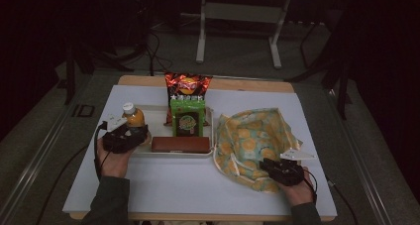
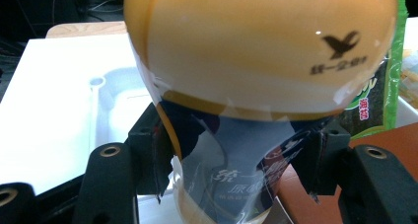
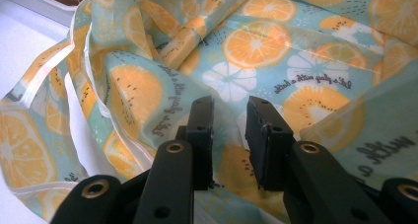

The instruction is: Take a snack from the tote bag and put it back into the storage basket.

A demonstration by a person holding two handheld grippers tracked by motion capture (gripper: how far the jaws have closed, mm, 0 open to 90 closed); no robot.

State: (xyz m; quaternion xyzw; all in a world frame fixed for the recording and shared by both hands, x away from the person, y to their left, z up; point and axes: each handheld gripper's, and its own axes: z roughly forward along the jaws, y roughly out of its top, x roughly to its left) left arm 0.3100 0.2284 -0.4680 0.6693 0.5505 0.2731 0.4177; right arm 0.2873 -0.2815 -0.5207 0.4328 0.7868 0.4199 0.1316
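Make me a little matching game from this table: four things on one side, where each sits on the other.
1 orange drink bottle
2 fruit-print cloth bag
3 brown bar
4 red snack bag

a tray's front edge
b far end of the tray
c between the left gripper jaws
d at the right gripper

Pairs: 1-c, 2-d, 3-a, 4-b

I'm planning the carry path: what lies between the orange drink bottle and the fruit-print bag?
In the high view, between the bottle and the bag lies the white tray holding a green snack packet and a brown bar.
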